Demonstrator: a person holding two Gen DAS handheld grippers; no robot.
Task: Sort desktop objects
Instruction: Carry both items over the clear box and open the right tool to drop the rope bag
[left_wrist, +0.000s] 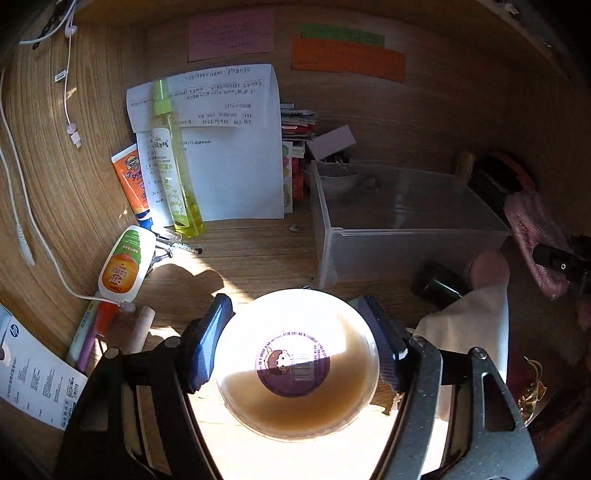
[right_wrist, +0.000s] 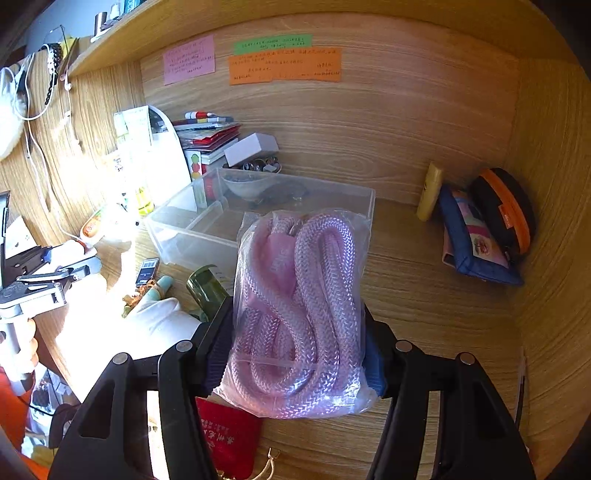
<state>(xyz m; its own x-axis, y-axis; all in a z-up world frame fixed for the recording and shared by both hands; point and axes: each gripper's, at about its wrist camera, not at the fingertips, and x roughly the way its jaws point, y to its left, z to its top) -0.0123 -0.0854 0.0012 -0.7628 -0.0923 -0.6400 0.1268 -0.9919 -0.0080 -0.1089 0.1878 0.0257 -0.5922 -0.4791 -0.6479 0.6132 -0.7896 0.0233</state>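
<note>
Your left gripper (left_wrist: 297, 345) points down at a slant, and its blue pads (left_wrist: 207, 343) press both sides of a round clear tub (left_wrist: 297, 363) held off the desk. Your right gripper (right_wrist: 299, 354) tilts down the same way, its jaws clamped on a bagged pink rope (right_wrist: 299, 317). In the right wrist view your bare hand (right_wrist: 22, 354) grips the left gripper's pale handle.

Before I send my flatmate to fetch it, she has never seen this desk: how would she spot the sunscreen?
Start at the white sheets leaning on the desk's back wall. At their left edge stands a tall yellow spray bottle. The sunscreen leans just left of it: a short orange tube with a blue cap at the bottom, unlike the clear, taller bottle.
</note>
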